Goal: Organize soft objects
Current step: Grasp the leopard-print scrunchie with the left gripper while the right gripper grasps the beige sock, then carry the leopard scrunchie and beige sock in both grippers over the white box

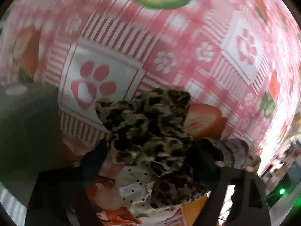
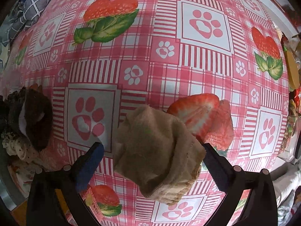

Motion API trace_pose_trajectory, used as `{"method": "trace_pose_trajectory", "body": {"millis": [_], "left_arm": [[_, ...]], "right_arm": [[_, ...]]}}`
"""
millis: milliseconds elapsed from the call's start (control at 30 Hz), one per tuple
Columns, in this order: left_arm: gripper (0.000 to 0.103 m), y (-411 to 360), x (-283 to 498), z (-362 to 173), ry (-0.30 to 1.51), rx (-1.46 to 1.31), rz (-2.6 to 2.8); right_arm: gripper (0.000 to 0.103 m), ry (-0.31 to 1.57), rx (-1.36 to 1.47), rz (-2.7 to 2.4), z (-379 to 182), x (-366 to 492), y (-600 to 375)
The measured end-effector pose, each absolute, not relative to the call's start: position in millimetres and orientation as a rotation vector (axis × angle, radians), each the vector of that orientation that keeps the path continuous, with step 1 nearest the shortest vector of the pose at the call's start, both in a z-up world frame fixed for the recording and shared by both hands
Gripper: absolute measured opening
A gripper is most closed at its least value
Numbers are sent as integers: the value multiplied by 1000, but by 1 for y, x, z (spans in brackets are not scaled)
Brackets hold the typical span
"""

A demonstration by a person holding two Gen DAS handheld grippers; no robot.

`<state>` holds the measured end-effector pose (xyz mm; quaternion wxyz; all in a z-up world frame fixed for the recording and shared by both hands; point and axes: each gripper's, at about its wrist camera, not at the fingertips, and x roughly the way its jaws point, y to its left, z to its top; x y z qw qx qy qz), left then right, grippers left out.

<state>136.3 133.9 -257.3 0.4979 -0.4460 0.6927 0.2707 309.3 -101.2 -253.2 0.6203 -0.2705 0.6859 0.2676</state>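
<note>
1. Left wrist view: pretty blurry. The left tool (image 1: 148,162) points down at a crumpled leopard-print cloth (image 1: 150,131) lying on the desk (image 1: 207,37), which has a pink checked cover with paw prints and strawberries. The cloth sits between the two dark fingers, which look right up against its sides, but I honestly can't tell if they're squeezing it. A white dotted cloth (image 1: 135,184) pokes out from under it.

2. Right wrist view: much sharper. The right tool (image 2: 154,148) is spread wide, pointing down over a beige sock (image 2: 156,150) that lies rumpled on the desk between the blue-padded fingers (image 2: 92,160). The left pad is clear of it; the right pad is just at its edge.

3. Same view, far left: a pile of dark brown cloth (image 2: 35,116) and white dotted fabric, well apart from the sock.
</note>
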Motion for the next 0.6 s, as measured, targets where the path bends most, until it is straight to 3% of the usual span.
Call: {"method": "trace_pose_trajectory", "body": {"millis": [67, 100, 167, 200, 267, 600], "left_arm": [[51, 130, 143, -250, 1645, -1044, 612], [45, 129, 143, -247, 1627, -1053, 592], [29, 127, 143, -244, 1603, -1057, 590], [28, 128, 144, -241, 1596, -1048, 591], [27, 122, 152, -228, 1568, -1006, 609], [27, 100, 176, -125, 1391, -658, 633]], "right_arm": [[97, 1575, -637, 616, -252, 307, -101], [94, 1571, -636, 617, -249, 307, -101], [72, 1557, -627, 619, -239, 304, -102], [66, 1549, -627, 625, -235, 303, -102], [41, 1537, -631, 644, -227, 303, -101], [39, 1572, -470, 703, -179, 312, -121]]}}
